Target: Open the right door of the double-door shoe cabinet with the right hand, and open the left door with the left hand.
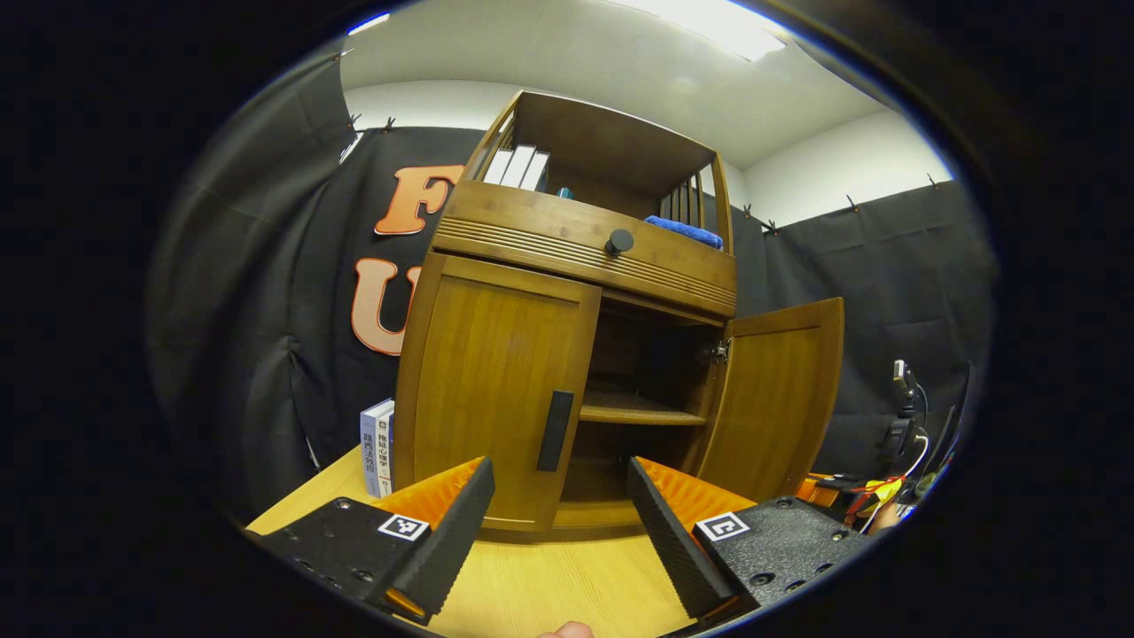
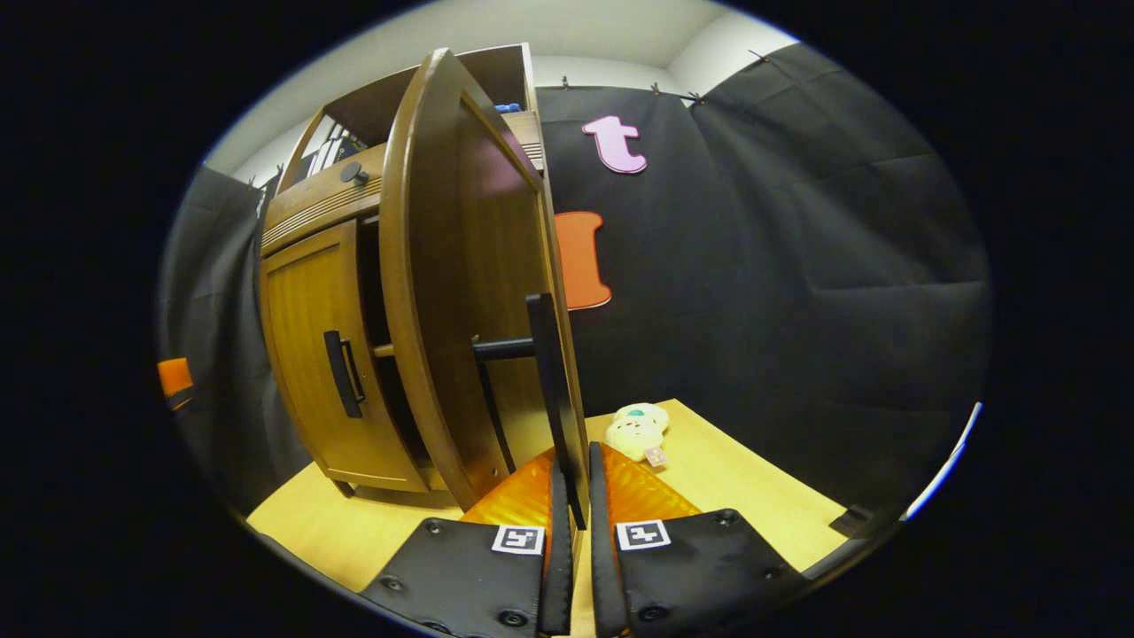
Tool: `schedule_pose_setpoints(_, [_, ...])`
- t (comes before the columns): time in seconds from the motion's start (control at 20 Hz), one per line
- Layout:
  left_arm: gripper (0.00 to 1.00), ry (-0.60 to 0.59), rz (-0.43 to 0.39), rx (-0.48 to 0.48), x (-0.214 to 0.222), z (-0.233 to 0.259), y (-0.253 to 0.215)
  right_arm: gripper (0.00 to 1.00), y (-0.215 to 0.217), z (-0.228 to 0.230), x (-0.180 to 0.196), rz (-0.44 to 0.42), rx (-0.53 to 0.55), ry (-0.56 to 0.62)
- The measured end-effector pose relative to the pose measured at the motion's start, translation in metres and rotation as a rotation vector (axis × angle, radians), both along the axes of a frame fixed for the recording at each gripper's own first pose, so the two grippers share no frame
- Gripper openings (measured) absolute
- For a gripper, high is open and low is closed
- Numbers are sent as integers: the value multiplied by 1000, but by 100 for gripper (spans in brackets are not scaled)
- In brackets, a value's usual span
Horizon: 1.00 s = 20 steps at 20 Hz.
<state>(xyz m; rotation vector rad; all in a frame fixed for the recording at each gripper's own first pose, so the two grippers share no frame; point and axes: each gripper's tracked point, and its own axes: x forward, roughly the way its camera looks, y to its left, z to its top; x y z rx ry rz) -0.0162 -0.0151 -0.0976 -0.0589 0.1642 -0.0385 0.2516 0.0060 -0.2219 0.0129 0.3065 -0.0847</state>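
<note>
While right gripper [image 2: 574, 496] jaws clamp open right door's bar handle [image 2: 551, 390], left gripper [image 1: 558, 523] jaws gape before shut left door [image 1: 492, 390].

The wooden shoe cabinet [image 1: 567, 266] has its right door [image 2: 461, 292] swung open, left door [image 1: 496, 381] closed.

Lighting: bright, even, from a ceiling panel [image 1: 718, 22] blown out to white in the left gripper view. Cabinet interior [image 1: 651, 363] falls into deep shadow. Soft sheen on the open right door [image 2: 461, 283] in the right gripper view. Focus: sharp at centre. Distortion: strong fisheye bowing, straight edges curved, slight blue fringe and softening at the rim.
</note>
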Motion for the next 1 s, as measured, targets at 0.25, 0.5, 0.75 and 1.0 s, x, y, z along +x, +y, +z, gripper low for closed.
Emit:
schedule_pose_setpoints(0.25, [94, -10, 31, -15, -4, -2, 13, 17, -6, 0, -2, 52, -4, 10])
schedule_pose_setpoints(0.5, [95, 2, 32, -47, -3, -6, 20, 17, -6, -2, -5, 78, 7, 32])
schedule_pose_setpoints(0.75, [95, 4, 40, -44, -7, -10, 26, 17, -14, 1, -6, 40, 9, 13])
schedule_pose_setpoints(1.0, [95, 27, 24, -49, -1, -18, 26, 17, -30, 5, -13, -68, 36, -4])
